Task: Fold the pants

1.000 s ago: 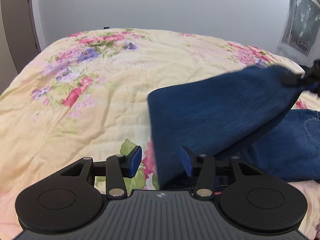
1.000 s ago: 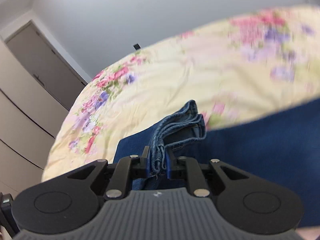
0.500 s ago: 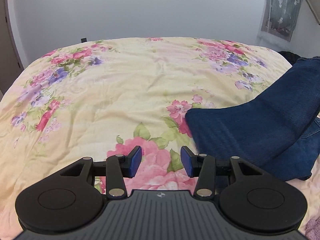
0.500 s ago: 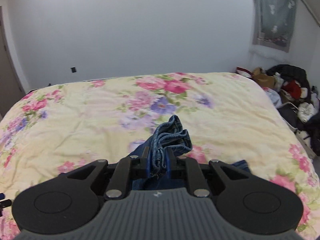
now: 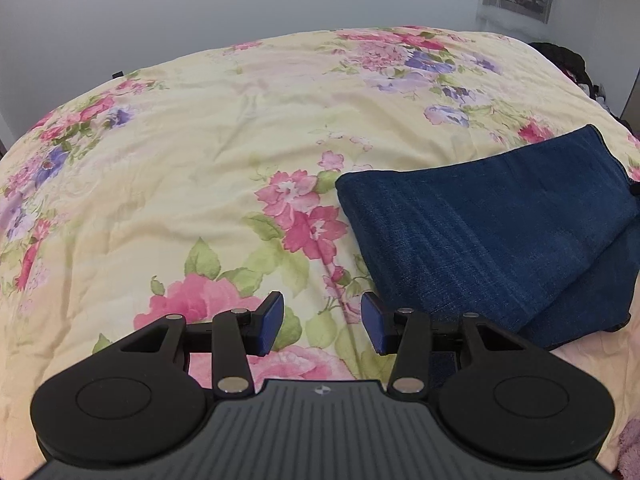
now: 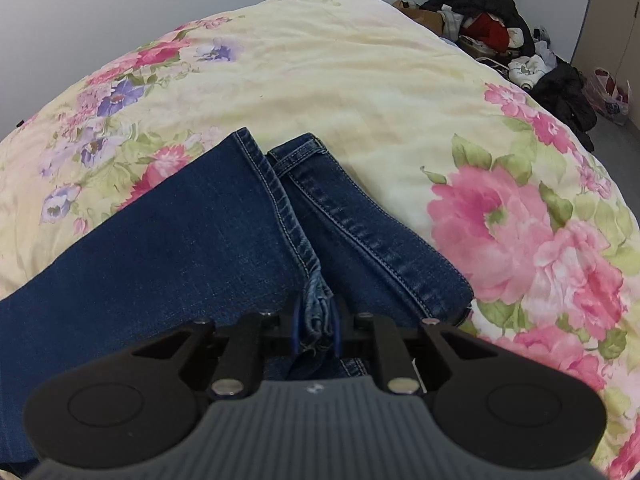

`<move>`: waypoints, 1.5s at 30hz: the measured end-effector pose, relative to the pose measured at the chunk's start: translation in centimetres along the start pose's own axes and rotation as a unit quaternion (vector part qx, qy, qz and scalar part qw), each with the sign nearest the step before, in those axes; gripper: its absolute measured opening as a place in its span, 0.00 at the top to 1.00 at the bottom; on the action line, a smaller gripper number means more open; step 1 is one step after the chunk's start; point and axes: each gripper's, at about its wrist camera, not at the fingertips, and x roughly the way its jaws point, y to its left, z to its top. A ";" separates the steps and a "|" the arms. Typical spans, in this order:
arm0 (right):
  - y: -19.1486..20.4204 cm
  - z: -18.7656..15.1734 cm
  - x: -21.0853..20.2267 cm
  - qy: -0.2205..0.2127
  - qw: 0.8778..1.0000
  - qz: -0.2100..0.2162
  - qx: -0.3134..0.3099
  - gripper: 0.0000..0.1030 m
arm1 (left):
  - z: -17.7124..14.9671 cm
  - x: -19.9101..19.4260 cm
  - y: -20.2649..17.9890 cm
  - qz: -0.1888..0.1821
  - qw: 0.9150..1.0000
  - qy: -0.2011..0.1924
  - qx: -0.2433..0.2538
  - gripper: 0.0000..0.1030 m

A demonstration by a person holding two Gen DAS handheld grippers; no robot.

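My right gripper (image 6: 316, 330) is squeezed tight on a bunched hem of the dark blue denim pants (image 6: 168, 248). One leg of them lies folded over on top. Its stitched hem edge sits right next to the waistband, just past my gripper. The pants lie flat on the yellow bed cover with pink and purple flowers (image 6: 360, 72). Far to the right, beside the bed, is a pile of dark clothes (image 6: 500, 28).

My left gripper (image 5: 322, 326) is partly open with nothing in it. It hangs over the flowers. The folded pants lie just to its right.
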 end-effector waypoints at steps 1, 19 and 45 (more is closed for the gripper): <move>0.3 0.2 0.0 0.004 1.000 -0.003 -0.009 0.90 | 0.2 0.4 -0.3 -0.001 1.000 0.001 0.002 0.48; 6.1 8.3 -11.3 -0.073 0.989 0.105 -0.077 0.90 | 3.8 5.0 -4.7 -0.029 0.998 -0.030 -0.036 0.48; -5.5 0.7 0.7 -0.035 0.999 0.033 -0.022 0.90 | 5.9 8.8 -6.2 -0.004 0.999 -0.036 -0.016 0.66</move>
